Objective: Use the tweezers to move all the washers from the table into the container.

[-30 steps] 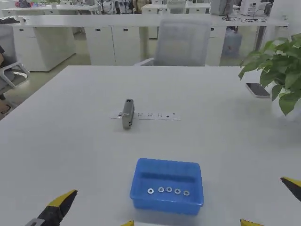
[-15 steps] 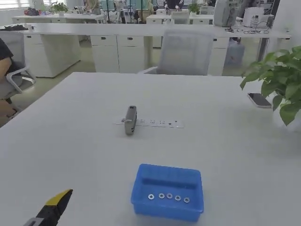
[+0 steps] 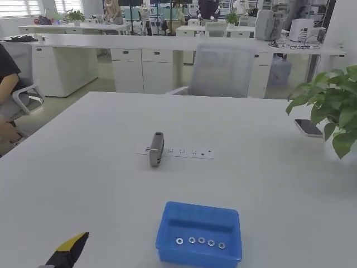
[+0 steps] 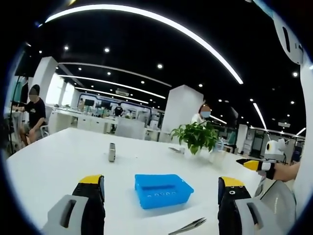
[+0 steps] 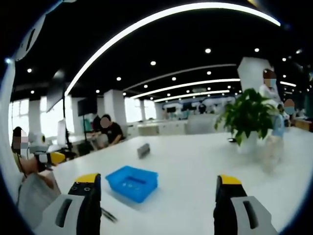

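The blue container (image 3: 198, 223) sits on the white table near me, with several washers (image 3: 201, 241) in a row on its floor. The tweezers (image 4: 188, 226) lie on the table in front of it, also seen as tweezers (image 5: 108, 215) in the right gripper view. My left gripper (image 4: 160, 181) is open and holds nothing; the container (image 4: 162, 190) lies ahead between its jaws. Its yellow tip (image 3: 71, 247) pokes in at the head view's lower left. My right gripper (image 5: 156, 178) is open and holds nothing, with the container (image 5: 132, 182) ahead to its left.
A grey block (image 3: 157, 148) rests on a white power strip (image 3: 184, 152) at mid-table. A phone (image 3: 308, 127) and a potted plant (image 3: 329, 106) stand at the right. An office chair (image 3: 217, 67) is behind the table's far edge.
The head camera has tilted up. The yellow tips at the bottom right have slipped out of its frame and the left tip sits lower. Container and washers have not moved.
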Demonstrator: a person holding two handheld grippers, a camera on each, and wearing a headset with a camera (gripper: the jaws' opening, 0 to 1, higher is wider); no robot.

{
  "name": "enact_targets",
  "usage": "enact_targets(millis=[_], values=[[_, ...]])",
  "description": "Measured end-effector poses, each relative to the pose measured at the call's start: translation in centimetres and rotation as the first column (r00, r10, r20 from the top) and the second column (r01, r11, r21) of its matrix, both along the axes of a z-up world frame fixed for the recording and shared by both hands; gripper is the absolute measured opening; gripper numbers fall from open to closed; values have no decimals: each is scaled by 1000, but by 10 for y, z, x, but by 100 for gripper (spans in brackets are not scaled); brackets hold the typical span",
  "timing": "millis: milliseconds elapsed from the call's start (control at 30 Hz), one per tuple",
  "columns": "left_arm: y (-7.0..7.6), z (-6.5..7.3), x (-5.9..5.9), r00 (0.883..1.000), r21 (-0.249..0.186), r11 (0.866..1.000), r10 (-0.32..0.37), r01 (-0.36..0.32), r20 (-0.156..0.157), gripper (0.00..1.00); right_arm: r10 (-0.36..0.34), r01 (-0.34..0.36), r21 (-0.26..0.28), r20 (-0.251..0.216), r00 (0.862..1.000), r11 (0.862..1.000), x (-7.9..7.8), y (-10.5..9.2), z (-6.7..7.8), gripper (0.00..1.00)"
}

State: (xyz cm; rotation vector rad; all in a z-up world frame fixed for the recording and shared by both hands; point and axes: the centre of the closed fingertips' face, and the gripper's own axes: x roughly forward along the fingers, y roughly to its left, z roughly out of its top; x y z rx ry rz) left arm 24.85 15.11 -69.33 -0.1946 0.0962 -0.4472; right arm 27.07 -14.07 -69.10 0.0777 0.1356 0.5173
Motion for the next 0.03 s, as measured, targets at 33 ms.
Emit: enact_targets(millis=[33], values=[[0, 0, 0, 1000, -1, 1000, -2, 2, -1, 99, -2, 2, 1, -1, 1000, 1000, 0, 0, 0, 96]])
